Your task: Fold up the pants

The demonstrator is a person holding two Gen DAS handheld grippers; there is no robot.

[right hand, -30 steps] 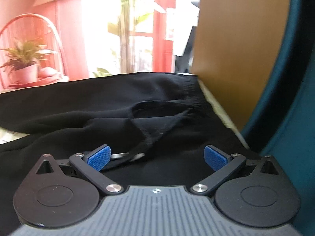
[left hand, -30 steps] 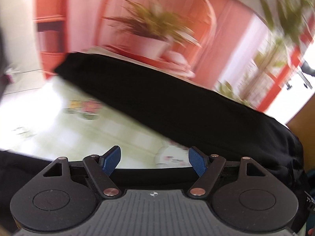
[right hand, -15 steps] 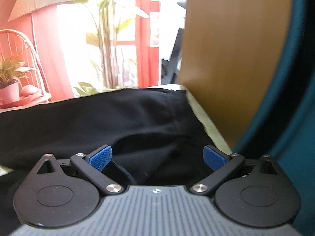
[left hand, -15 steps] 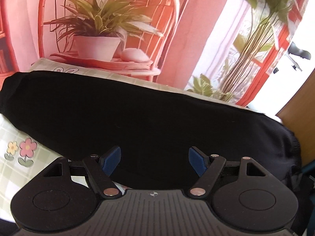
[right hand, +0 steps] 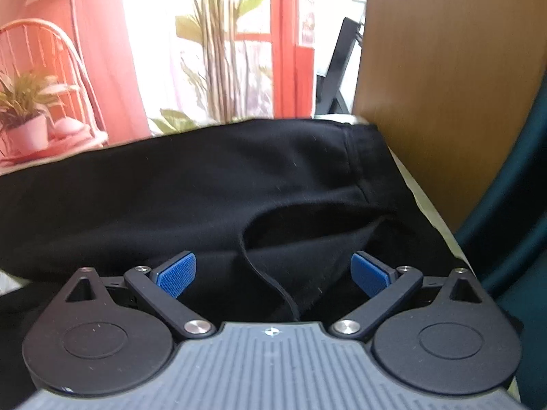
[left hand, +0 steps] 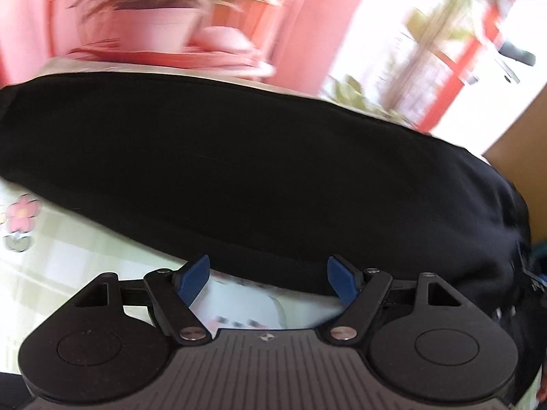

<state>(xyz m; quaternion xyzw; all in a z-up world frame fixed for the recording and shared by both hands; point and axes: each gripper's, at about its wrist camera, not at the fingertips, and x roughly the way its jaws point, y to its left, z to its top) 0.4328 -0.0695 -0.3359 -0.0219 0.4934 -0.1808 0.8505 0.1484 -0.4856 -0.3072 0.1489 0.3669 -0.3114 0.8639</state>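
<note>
Pants [left hand: 259,171] spread black across the table [left hand: 85,249], reaching its far edge and right end.
Table wears a checked cloth with flower prints, bare at the near left. Waistband and a thin drawstring [right hand: 270,276] lie at the right end. Left tongs [left hand: 268,278] hang open at the near hem, gripping nothing; right tongs [right hand: 273,271] gape wide over the drawstring, pads clear of the fabric.

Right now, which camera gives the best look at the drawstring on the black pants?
The right wrist view. The drawstring runs in sharp focus between the open pads of the right gripper, by the waistband. The left wrist view, motion-blurred, shows only plain black pants and no drawstring.
</note>
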